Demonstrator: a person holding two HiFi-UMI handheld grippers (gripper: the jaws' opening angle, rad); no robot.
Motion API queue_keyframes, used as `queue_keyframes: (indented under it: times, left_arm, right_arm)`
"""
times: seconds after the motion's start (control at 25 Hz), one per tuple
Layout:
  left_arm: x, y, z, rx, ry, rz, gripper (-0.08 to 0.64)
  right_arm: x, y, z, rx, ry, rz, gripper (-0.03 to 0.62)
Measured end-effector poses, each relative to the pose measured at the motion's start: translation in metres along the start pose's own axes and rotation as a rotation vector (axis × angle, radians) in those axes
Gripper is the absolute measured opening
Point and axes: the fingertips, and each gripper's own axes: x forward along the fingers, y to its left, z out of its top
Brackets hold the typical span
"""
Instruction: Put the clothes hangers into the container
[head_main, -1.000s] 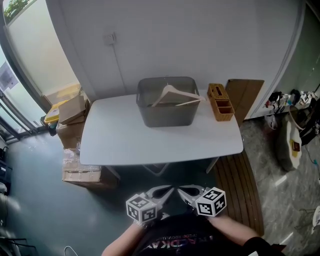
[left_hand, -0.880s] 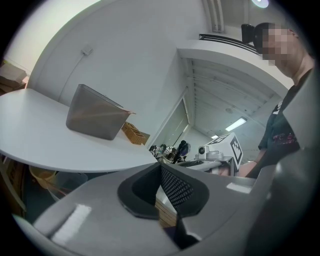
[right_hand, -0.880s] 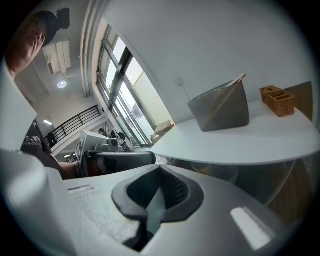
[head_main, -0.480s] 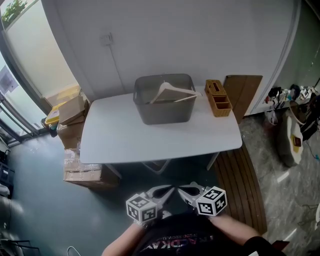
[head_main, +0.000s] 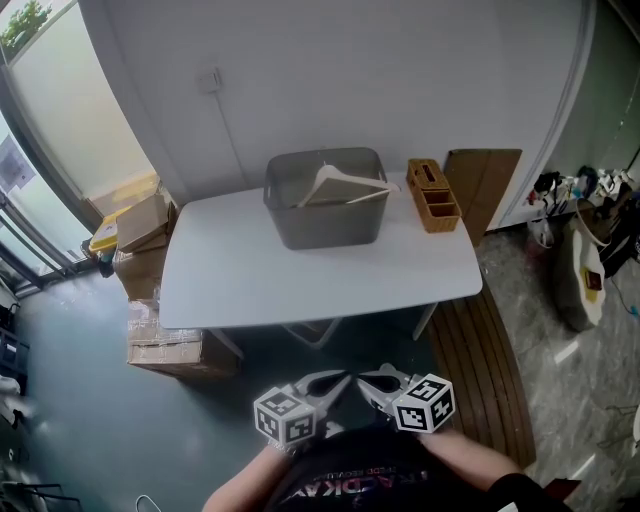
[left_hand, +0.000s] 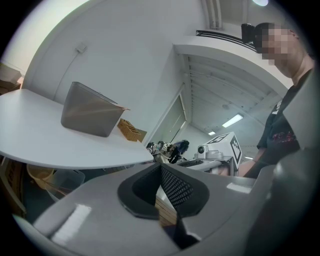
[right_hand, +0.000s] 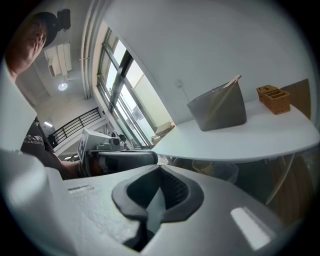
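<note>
The hanger (head_main: 345, 186) lies in the container (head_main: 325, 222), its tip over the right rim. Left gripper (left_hand: 160, 169) and right gripper (right_hand: 160, 174) hang well before the container, jaws closed, empty. The task looks finished, so simply hold them clear of the table (head_main: 300, 285).

On white table (head_main: 300, 280): wooden organizer (head_main: 433, 195); cardboard boxes (head_main: 145, 222) on floor (head_main: 70, 400), left.

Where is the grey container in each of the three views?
Head view: grey container upper centre, at the white table's far edge.
Left gripper view: container upper left.
Right gripper view: container right of centre.
Shared landmark: the brown compartment box beside it, visible in all three.
</note>
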Motion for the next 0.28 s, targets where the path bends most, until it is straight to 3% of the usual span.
queue_keyframes:
  times: [0.28]
  left_arm:
    - [-0.005,0.013,0.002,0.0,0.001,0.014,0.002]
  right_arm:
    - [0.013,-0.001,0.004,0.002,0.004,0.011,0.002]
